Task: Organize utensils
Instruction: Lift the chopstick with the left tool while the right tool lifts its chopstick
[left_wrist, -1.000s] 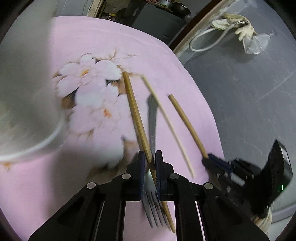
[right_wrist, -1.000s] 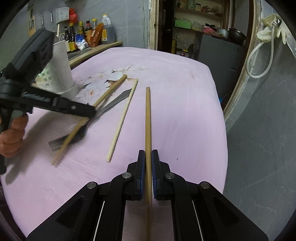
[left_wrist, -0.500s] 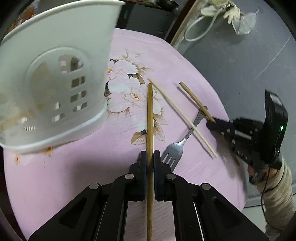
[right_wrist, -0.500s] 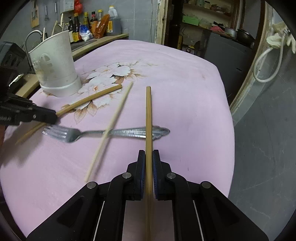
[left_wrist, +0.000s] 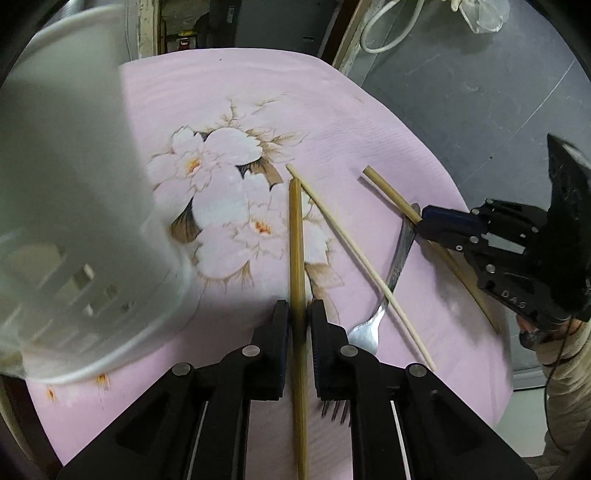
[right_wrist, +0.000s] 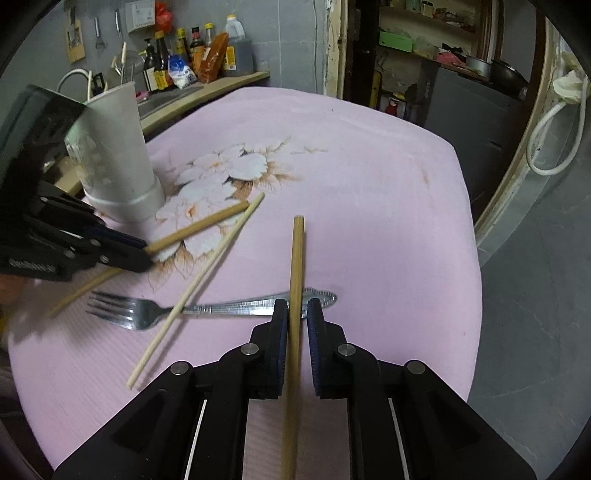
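My left gripper (left_wrist: 297, 314) is shut on a brown chopstick (left_wrist: 296, 240) and holds it over the pink flowered cloth, beside the white perforated utensil holder (left_wrist: 74, 206). My right gripper (right_wrist: 295, 314) is shut on a second brown chopstick (right_wrist: 297, 258); it shows at the right in the left wrist view (left_wrist: 421, 218). A metal fork (right_wrist: 207, 308) lies flat on the cloth with a pale thin chopstick (right_wrist: 199, 288) across it. The holder stands at the left in the right wrist view (right_wrist: 118, 158), behind the left gripper (right_wrist: 144, 254).
The table under the pink cloth (right_wrist: 369, 192) ends at a drop to a grey floor (right_wrist: 535, 314) on the right. A counter with bottles (right_wrist: 195, 59) stands behind the holder. A white hose (right_wrist: 554, 122) hangs by the doorway.
The left gripper has swung with its chopstick, so the holder looms larger and blurred at its left. The right gripper still holds its chopstick over the fork handle, barely moved.
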